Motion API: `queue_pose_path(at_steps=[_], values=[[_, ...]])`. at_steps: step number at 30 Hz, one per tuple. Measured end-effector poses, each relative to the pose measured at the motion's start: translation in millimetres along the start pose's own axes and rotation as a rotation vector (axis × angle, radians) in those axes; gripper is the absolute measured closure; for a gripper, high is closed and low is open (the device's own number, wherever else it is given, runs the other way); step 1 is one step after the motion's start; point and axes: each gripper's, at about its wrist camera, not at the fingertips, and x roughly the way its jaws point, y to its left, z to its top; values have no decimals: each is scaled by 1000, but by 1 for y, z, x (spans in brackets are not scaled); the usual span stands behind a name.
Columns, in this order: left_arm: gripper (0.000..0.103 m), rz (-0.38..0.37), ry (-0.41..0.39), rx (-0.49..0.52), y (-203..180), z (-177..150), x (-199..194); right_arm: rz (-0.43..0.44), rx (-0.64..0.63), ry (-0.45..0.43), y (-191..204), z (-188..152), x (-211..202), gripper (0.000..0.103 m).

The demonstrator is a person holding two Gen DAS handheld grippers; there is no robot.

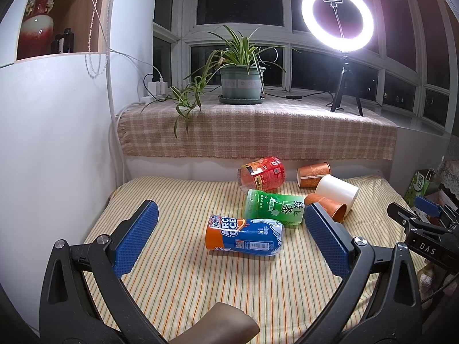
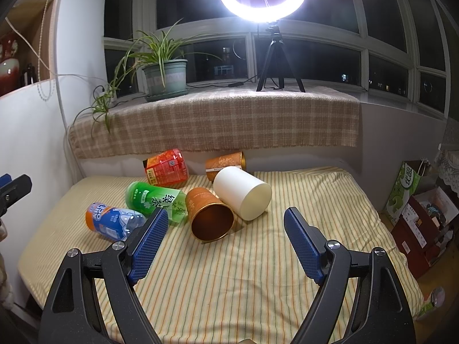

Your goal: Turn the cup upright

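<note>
Since every cup is lying on its side on a soft striped bed (image 1: 178,286), I'd say rolling is the big risk here. From the left wrist view, the left gripper (image 1: 229,236) has its fingers spread wide, holding nothing, with the blue cup (image 1: 243,236) lying crosswise just beyond them. The green cup (image 1: 274,206) sits right behind it, so a sloppy push could knock both toward the far wall. The right gripper (image 1: 424,220) pokes in at the right edge.

From the right wrist view, the right gripper (image 2: 226,229) is wide open and empty too, lined up with the copper cup (image 2: 210,215), whose mouth faces the camera. It touches the white cup (image 2: 242,196) and sits right by the green one, so pinching a thin rim might crush it or shove its neighbours. The red cup (image 2: 166,169) and another copper one (image 2: 225,163) lie by the far wall. Once a cup is upright, the squishy mattress may tip it again.
</note>
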Motion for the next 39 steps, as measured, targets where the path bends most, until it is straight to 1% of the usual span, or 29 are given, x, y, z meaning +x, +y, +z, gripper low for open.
queue_pose_path(at_steps=[12,14,17,20,26,31,32,34,35,37,39], values=[[0,1,1,2,0,0,0,6,-16,6,5,0,4,20],[0,1,4,2,-10,-2,1,9,-18,9,5,1,6,20],[0,3,9,3,-11,-6,4,18,-20,15,6,2,9,20],[0,9,18,3,-5,-8,18,27,-32,20,9,4,14,20],[0,34,41,-7,6,-10,23,61,-45,36,13,13,27,20],[0,56,56,-15,17,-13,25,103,-89,51,22,27,44,20],[0,62,60,-15,19,-14,26,109,-100,51,24,31,47,20],[0,72,68,-18,24,-16,26,127,-165,32,32,39,55,20],[0,78,72,-20,27,-18,26,136,-220,23,38,43,60,20],[0,92,79,-24,33,-20,26,139,-312,31,46,52,72,20],[0,104,87,-31,39,-22,27,193,-410,45,55,61,84,20]])
